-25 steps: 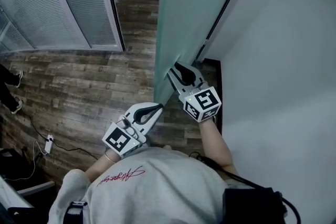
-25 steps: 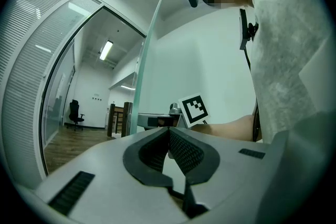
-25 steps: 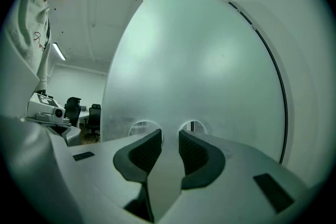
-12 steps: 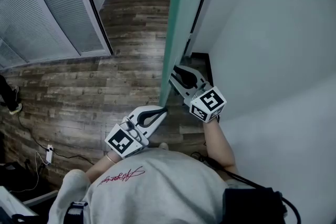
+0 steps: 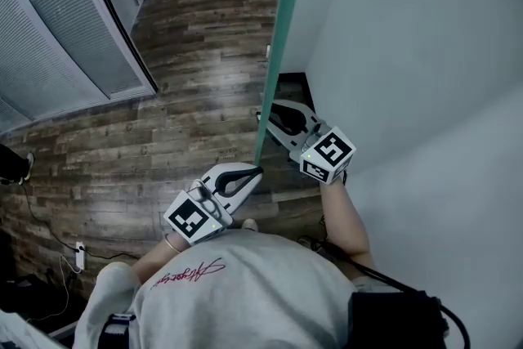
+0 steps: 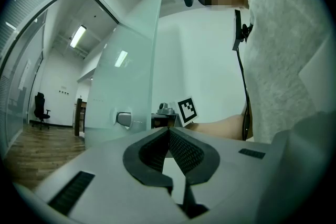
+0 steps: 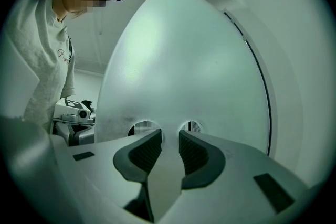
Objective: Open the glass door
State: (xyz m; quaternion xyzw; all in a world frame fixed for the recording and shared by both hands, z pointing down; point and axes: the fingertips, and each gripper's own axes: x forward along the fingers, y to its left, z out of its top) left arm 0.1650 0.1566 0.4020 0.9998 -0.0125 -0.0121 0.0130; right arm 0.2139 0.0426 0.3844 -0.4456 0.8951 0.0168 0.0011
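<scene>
While the glass door (image 5: 283,12) stood edge-on, angled off the white wall (image 5: 425,53), the right tool (image 5: 270,112) sat on its wall side, jaws spread and empty, tips just short of two round fittings (image 7: 144,127) in the frosted face. The left tool (image 5: 255,172), jaws pressed together, hung near the door's free edge above the wooden floor (image 5: 196,78).

We see the glass door (image 5: 282,37) as a tall frosted pane, pale green, upright and standing open; from the head view it shows almost edge-on, its bottom corner over the wooden floor (image 5: 188,94), and it sits at a narrow angle to the white wall (image 5: 409,53) on its right; one face carries a small metal handle (image 6: 124,119); the other face shows two round fittings (image 7: 144,127) side by side, low on the pane.
</scene>
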